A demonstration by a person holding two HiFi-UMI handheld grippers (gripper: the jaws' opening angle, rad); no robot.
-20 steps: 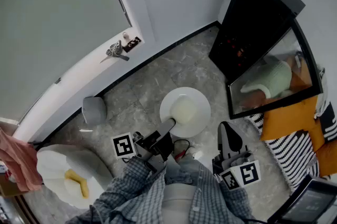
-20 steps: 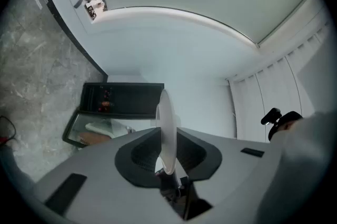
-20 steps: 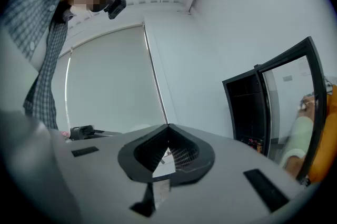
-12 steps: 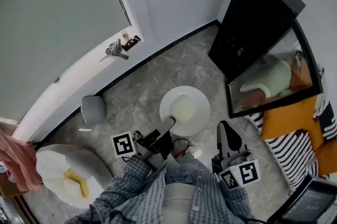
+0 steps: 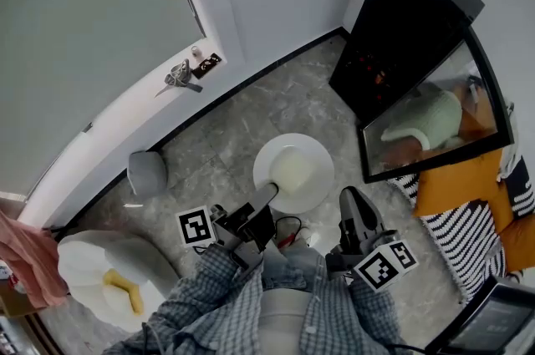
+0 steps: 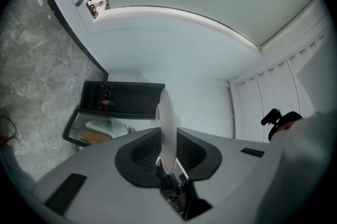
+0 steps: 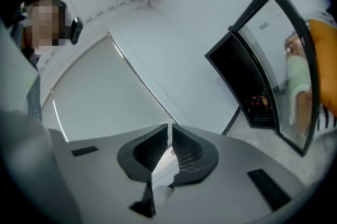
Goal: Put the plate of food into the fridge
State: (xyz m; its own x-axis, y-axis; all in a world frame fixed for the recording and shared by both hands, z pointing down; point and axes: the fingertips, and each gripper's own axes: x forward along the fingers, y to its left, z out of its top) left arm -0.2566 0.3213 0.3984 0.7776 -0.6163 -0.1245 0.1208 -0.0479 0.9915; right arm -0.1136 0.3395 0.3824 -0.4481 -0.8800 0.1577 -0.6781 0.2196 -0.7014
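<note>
At the bottom centre of the head view, the left gripper (image 5: 267, 195) holds the plate (image 5: 311, 151) by its near rim. The left gripper view shows the rim edge-on, pinched between the two pads (image 6: 158, 150). The plate is carried above the marble floor (image 5: 242, 128) at frame centre, roughly level, with a pale mound of food (image 5: 292, 170) at its middle. The right gripper (image 5: 351, 201) sits just right of the plate and clear of it. Its own view shows the jaws pressed together with nothing between them. Beyond the plate, in the upper right of the frame, stands the fridge (image 5: 403, 19), a black cabinet. Its glass door (image 5: 435, 124) is swung open toward the lower right. The plate is well short of the opening. Handling judgement: the plate looks like rigid glazed ceramic, so it is probably moderately heavy, smooth, and breakable if dropped or knocked on the cabinet edge. A one-sided rim pinch puts the load well out from the pads, so the plate is likely to tip or slip. Keep the plate level so the food stays centred. If the grip sags, use the right gripper to support or pinch the rim on the right. Grip the raised rim only, never the food area.
</note>
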